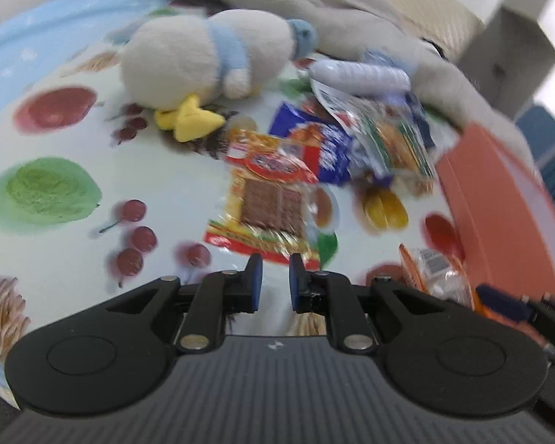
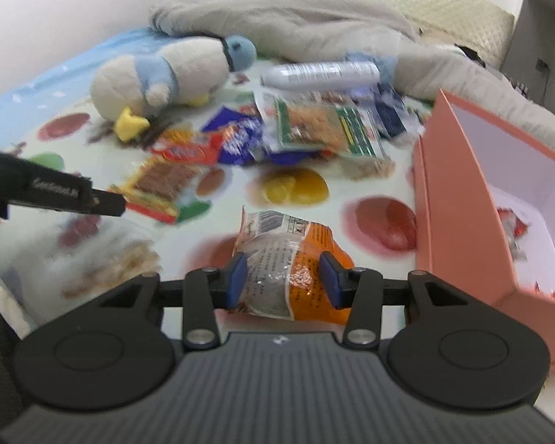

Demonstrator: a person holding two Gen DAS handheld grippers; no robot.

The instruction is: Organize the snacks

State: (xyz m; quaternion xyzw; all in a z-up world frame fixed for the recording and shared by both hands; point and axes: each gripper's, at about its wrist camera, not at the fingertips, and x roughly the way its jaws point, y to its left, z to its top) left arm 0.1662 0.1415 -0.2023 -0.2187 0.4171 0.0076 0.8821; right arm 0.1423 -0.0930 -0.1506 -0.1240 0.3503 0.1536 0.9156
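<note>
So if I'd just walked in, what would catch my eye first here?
Probably the white and blue plush toy lying on the fruit-print sheet, with a jumble of bright snack packets beside it. Nearer, the right tongs straddle an orange snack bag, next to an open pink box on the right.

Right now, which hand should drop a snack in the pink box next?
Probably the right. The right gripper already has the orange snack packet between its fingers, beside the pink box. The left gripper is empty.

Orange-and-clear snack packet (image 2: 288,259) beside pink box (image 2: 458,199), other packets (image 2: 314,129) heaped behind
</note>
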